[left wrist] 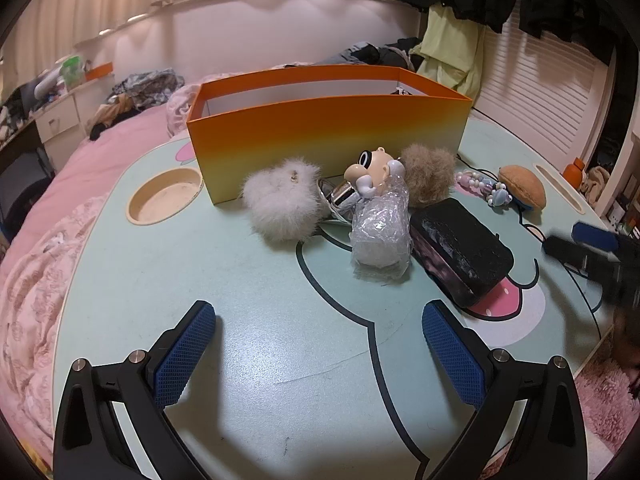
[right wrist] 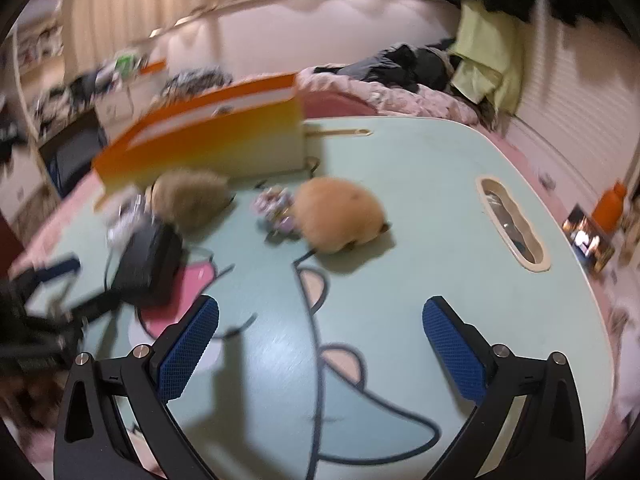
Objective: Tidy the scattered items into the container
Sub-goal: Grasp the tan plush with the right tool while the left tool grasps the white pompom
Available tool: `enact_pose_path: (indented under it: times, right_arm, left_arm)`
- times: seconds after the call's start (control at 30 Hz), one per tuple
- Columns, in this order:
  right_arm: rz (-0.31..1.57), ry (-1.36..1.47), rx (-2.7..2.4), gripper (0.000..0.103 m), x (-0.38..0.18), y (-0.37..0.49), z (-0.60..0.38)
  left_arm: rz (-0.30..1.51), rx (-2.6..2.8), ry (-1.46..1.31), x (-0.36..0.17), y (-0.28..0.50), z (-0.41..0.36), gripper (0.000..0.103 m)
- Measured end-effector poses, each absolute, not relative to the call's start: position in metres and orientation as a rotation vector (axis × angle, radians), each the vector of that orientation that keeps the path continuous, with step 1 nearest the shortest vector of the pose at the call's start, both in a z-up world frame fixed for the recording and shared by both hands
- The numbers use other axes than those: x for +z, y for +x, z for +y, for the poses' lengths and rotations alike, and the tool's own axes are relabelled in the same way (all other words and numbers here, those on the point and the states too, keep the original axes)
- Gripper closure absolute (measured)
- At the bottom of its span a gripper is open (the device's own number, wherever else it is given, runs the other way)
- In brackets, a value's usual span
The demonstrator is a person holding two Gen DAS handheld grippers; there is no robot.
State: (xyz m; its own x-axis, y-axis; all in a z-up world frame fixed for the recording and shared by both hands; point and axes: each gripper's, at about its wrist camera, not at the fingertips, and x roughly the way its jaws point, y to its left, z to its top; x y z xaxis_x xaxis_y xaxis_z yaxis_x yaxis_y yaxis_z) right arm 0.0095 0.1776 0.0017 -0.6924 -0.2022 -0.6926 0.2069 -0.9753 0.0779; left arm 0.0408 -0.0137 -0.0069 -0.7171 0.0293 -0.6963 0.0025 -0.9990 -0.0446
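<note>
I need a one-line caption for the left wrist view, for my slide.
Open left gripper hovers above the table, facing scattered toys and a black case before the orange box.

Dim warm indoor light, fisheye-bent edges; left view sharp, right view motion-blurred.

Smooth, a bit shiny tabletop under the open left claw. Rough blue rubbery pads (tiny bumps all over). Ahead: fluffy white pom-pom, crinkly clear plastic wrap, shiny silver thing, smooth matt cardboard box.
</note>
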Motion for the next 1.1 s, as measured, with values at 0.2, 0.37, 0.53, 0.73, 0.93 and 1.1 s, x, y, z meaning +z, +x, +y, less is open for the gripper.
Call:
enact_pose_path:
  times: [0.2, 0.37, 0.53, 0.73, 0.93, 1.1]
  right_arm:
    - [-0.261, 1.091, -2.682, 0.010, 0.026, -0.029, 0.192]
    - [-0.213, 1.269, -2.698, 0.037, 0.018, -0.068, 0.179]
    - [-0.131, 1.235, -2.687, 0.057, 0.019, -0.065, 0.171]
    - [-0.224, 0.993, -2.688, 0.058, 0.048, -0.024, 0.185]
    - [-0.022, 1.035, -2.613, 0.057, 0.022, 0.018, 0.162]
    - [0.079, 1.074, -2.636, 0.056, 0.003, 0.024, 0.153]
  left_arm:
    - [-0.066, 2.892, -1.174, -0.007, 0.039, -0.012, 0.001]
    - [-0.063, 2.893, -1.173, -0.007, 0.039, -0.011, 0.001]
    - [-0.069, 2.890, -1.171, -0.008, 0.038, -0.010, 0.001]
    - [-0.094, 2.883, -1.163, -0.007, 0.039, -0.012, 0.001]
    - [-0.213, 2.796, -1.158, 0.015, 0.033, -0.025, 0.001]
    - [-0.301, 2.887, -1.152, 0.034, 0.007, -0.048, 0.020]
